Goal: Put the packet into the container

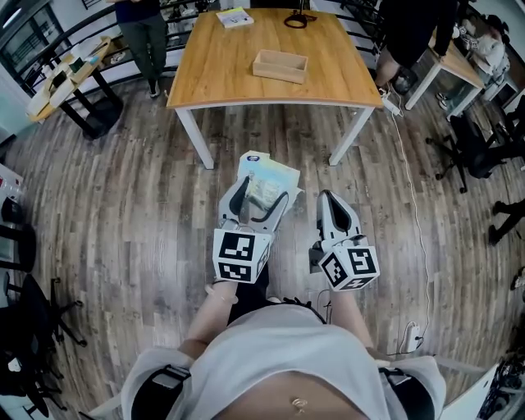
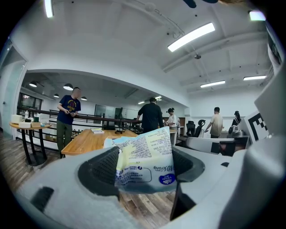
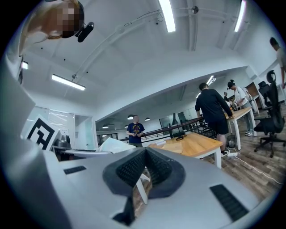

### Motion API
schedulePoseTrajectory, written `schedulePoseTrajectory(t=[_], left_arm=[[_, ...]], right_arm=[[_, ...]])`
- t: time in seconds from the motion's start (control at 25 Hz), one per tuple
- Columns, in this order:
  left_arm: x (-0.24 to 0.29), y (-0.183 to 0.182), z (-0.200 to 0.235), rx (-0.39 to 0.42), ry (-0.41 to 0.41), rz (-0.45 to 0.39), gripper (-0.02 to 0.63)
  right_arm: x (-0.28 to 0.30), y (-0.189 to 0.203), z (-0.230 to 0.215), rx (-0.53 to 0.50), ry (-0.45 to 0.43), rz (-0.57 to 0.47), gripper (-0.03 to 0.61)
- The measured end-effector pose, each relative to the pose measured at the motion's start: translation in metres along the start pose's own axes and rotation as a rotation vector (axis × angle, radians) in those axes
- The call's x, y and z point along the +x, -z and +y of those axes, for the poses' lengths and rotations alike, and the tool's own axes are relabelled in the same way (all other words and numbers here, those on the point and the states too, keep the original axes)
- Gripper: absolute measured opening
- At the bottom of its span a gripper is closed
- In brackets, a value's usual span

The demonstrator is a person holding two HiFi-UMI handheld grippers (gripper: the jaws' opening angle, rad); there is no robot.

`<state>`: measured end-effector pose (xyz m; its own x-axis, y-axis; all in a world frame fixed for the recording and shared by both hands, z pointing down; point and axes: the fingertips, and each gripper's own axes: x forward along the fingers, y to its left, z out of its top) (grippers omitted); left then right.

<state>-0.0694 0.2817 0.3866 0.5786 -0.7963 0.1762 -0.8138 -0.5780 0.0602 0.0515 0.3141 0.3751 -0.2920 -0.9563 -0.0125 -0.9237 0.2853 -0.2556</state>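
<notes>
The left gripper [image 1: 261, 205] has its jaws pinching the packet [image 2: 145, 163], while the right gripper [image 3: 145, 167] has its jaws pressed together on nothing. The container [image 1: 280, 66], seemingly empty, sits well ahead of both jaws on the tabletop [image 1: 221, 74], so the carry and the drop are still to do.

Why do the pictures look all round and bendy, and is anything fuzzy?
Head view: the wide lens bows the floor and the edges of the table. Left gripper view: dark rounded corners, a strip light glares white, the packet is fairly sharp. Right gripper view: same round frame, bright ceiling lights, close-up jaws slightly soft.
</notes>
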Motion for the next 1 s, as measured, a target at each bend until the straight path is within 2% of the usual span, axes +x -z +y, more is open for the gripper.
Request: schedulePoseTrajectory(t=[0.6,1.0], left_arm=[[0.068,-0.017,0.045,-0.015,0.024,0.013,0.356],[0.109,-0.023,0.079,-0.021,0.039,0.020,0.354]], right_arm=[[0.071,-0.003,-0.034,0.007,0.057,0.030,0.012],[0.124,-0.003,-0.042,0.013,0.065,0.031,0.012]])
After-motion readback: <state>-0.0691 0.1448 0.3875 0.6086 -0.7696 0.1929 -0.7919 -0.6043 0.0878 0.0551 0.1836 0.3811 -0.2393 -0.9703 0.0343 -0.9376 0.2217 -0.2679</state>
